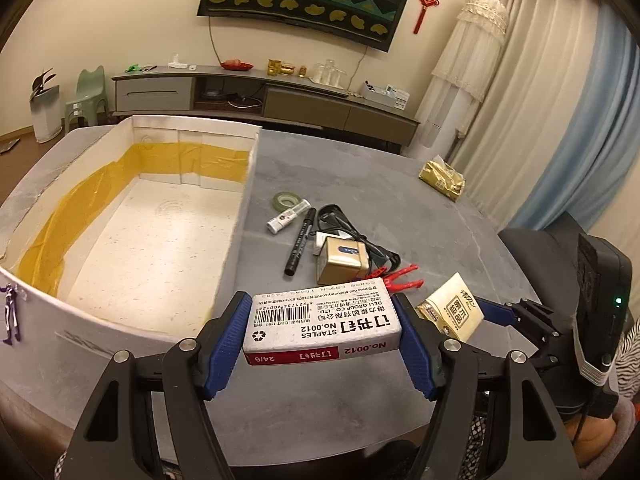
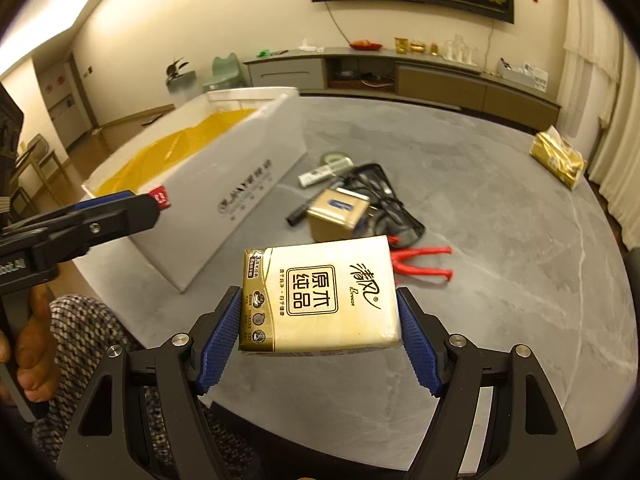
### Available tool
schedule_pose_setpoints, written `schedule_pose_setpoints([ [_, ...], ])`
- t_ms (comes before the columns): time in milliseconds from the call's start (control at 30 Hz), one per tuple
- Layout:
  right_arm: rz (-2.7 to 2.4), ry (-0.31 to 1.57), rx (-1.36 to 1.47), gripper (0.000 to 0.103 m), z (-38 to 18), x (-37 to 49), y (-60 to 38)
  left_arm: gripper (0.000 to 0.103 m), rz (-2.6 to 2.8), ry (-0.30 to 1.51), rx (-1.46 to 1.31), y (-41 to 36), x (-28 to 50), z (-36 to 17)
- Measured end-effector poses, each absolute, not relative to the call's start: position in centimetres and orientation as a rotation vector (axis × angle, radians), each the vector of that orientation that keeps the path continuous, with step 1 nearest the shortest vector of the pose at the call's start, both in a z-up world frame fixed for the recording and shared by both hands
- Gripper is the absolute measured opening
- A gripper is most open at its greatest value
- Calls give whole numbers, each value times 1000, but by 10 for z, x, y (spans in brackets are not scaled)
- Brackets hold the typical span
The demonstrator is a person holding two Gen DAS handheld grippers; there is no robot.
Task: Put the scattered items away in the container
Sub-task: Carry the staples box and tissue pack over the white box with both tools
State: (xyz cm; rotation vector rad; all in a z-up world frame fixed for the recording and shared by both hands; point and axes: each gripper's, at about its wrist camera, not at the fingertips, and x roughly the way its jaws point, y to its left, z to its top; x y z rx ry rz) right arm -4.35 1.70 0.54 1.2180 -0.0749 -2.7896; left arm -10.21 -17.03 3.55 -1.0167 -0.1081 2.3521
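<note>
Left wrist view shows the left gripper point(image 1: 322, 330) clenched on a white staple box point(image 1: 320, 326); the two blue pads press its short ends, and the box is lifted above the near edge of the grey table point(image 1: 400, 176). Just to the left stands the container point(image 1: 132, 220), a white open box with yellow tape on its inner walls, and its floor looks bare.

Right wrist view shows the right gripper point(image 2: 320, 332) grasping a gold-and-white tissue pack point(image 2: 320, 294) by its two sides, also held above the table point(image 2: 500, 240) — the pack is not touching the surface. In the left wrist view the same pack point(image 1: 452, 312) appears to the right of the staple box, near it but apart.

Other scattered items lie together on the table, right of the container:
- a green tape roll point(image 1: 285, 201), touching a small white tube point(image 1: 289, 216)
- a black marker point(image 1: 300, 241) beside them
- a gold cube-shaped box point(image 1: 342, 260) resting against a black cable bundle point(image 1: 348, 226)
- a red clip point(image 1: 402, 278) (partly hidden behind the staple box)

A larger gold packet point(image 1: 442, 178) lies well apart from these, near the far right edge of the table.

A hand point(image 2: 30, 344) holds the left gripper's handle, with a checked sleeve point(image 2: 88, 344) next to it.
</note>
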Motion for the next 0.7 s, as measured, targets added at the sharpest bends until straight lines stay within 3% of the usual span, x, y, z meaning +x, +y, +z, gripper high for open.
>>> schedule_pose_setpoints([
  [700,-2710,85,1146,77,33,-58,-62,71,2450,-203,-1017,-241,-110,45],
])
